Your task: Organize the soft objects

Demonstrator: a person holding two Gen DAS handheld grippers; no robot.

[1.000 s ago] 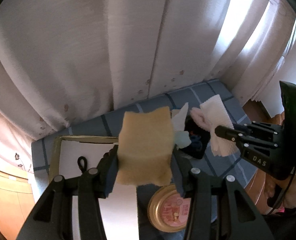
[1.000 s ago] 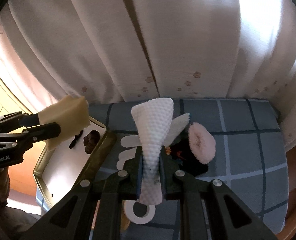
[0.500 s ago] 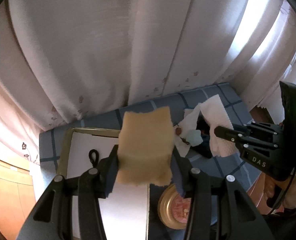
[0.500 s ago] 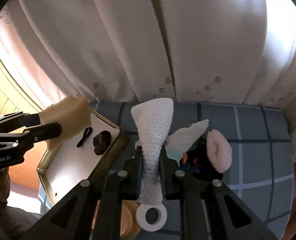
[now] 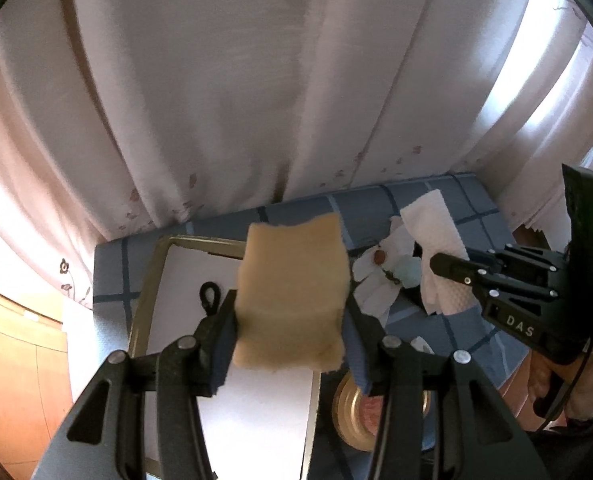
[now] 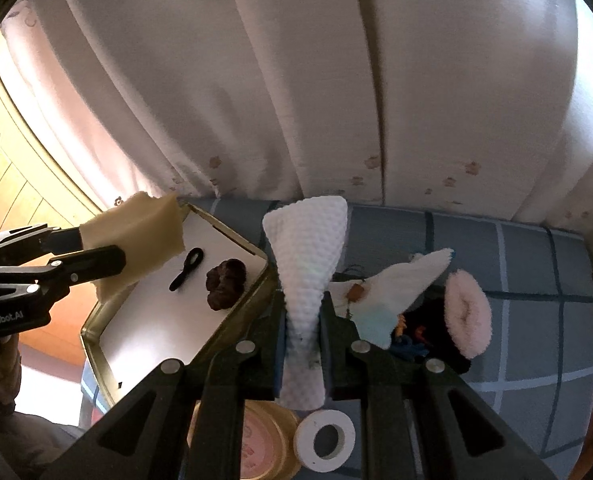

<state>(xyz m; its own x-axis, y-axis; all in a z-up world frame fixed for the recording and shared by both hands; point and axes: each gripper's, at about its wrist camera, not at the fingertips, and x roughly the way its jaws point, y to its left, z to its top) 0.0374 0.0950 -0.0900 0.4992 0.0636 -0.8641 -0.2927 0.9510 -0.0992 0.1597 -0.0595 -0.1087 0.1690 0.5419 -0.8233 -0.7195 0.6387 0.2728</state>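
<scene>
Tan sponge [image 5: 292, 300] sits pinched in your left hand-held gripper [image 5: 288, 332], held above the gold-rimmed tray [image 6: 238, 310], likely bound for it. Your right hand-held gripper [image 6: 302, 320] is squeezed thin on the white dimpled cloth [image 6: 306, 256] over the blue checked worktop [image 6: 528, 264]. Sponge hides part of the tray; the dark pile beside the pink roll [image 6: 466, 316] is unreadable.

White curtain [image 6: 296, 80]; round gold tin [image 5: 354, 416], white tape roll [image 6: 326, 434]

Bare tray floor [image 5: 256, 408] beside scrunchie [image 6: 225, 283]
</scene>
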